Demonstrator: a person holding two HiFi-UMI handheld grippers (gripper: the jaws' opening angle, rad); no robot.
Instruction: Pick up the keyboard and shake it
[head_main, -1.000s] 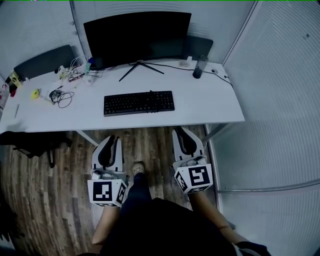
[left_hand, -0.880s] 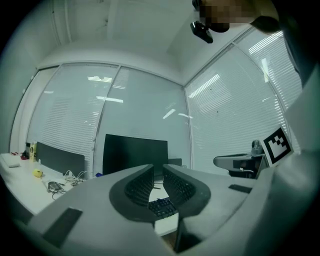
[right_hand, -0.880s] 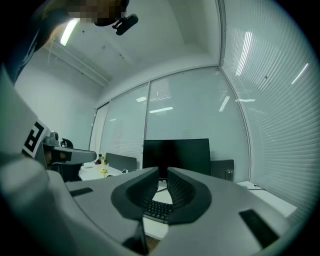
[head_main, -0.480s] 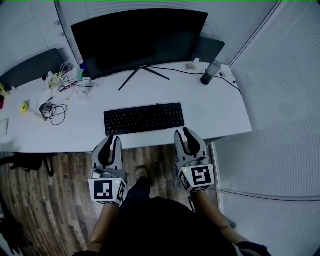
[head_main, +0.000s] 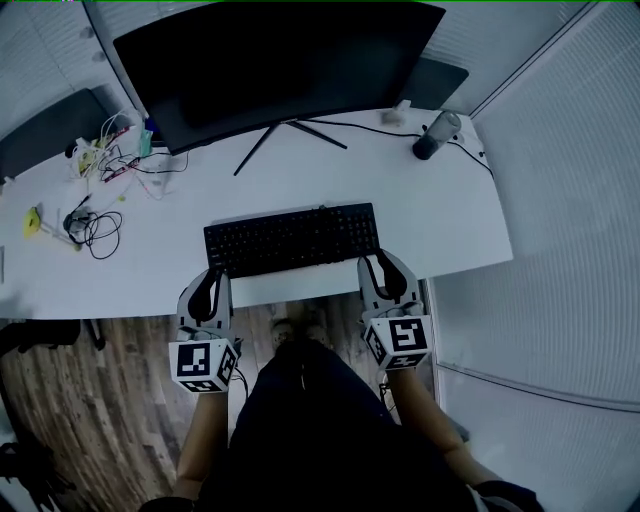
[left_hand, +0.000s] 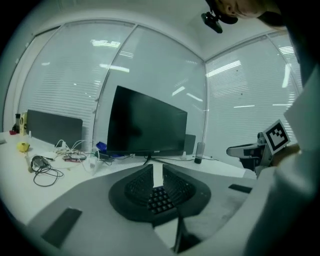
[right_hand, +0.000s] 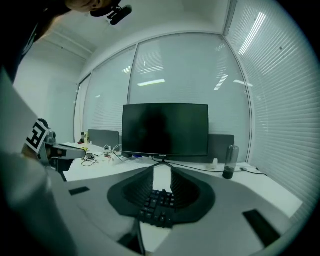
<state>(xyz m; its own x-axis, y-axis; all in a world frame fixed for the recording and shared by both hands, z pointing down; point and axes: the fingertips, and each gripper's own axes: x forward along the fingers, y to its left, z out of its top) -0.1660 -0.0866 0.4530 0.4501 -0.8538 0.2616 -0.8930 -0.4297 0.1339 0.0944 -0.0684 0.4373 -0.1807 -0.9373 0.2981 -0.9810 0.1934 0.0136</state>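
Note:
A black keyboard (head_main: 292, 238) lies flat near the front of the white desk (head_main: 455, 225). My left gripper (head_main: 211, 280) hangs at the desk's front edge, just short of the keyboard's left end, jaws shut and empty. My right gripper (head_main: 386, 264) reaches over the front edge beside the keyboard's right end; its jaws are opening, with nothing between them. In the left gripper view the keyboard (left_hand: 160, 198) shows low between the left gripper's (left_hand: 157, 171) jaws. The right gripper view shows the keys (right_hand: 157, 202) below the right gripper (right_hand: 162, 173), whose jaws stand apart.
A large dark monitor (head_main: 270, 60) stands on its tripod foot behind the keyboard. A dark bottle (head_main: 437, 135) and a cable sit at the back right. Tangled cables and small items (head_main: 92, 205) lie at the left. A glass wall runs along the right; wood floor lies below.
Both grippers have moved forward from over the floor to the desk's front edge at the keyboard's ends. The right gripper's jaws have parted; the left stays shut.

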